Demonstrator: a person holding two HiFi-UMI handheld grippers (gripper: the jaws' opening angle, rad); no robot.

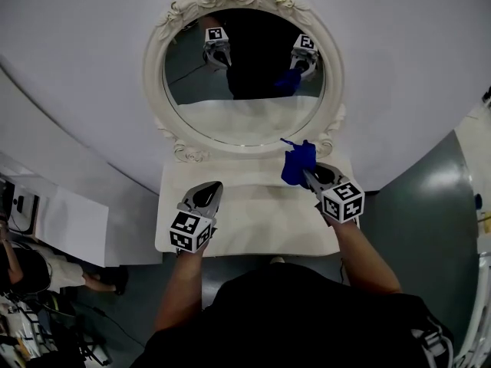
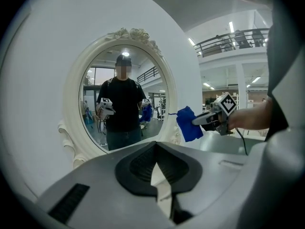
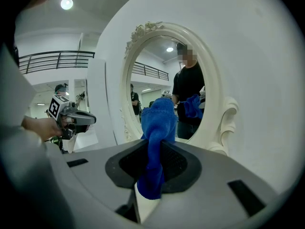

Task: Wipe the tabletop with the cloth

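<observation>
**Cloth aloft at the far right, bench beneath it**

The right gripper [image 1: 311,176] pinches the blue cloth [image 1: 298,162], which sticks out past its tips in the air by the mirror [image 1: 244,75] frame's lower right, off the white bench [image 1: 253,213]. The bare surface lies below and nearer the person, so the move is likely downward. The left gripper [image 1: 209,194] hovers near left, pressed together, empty
</observation>
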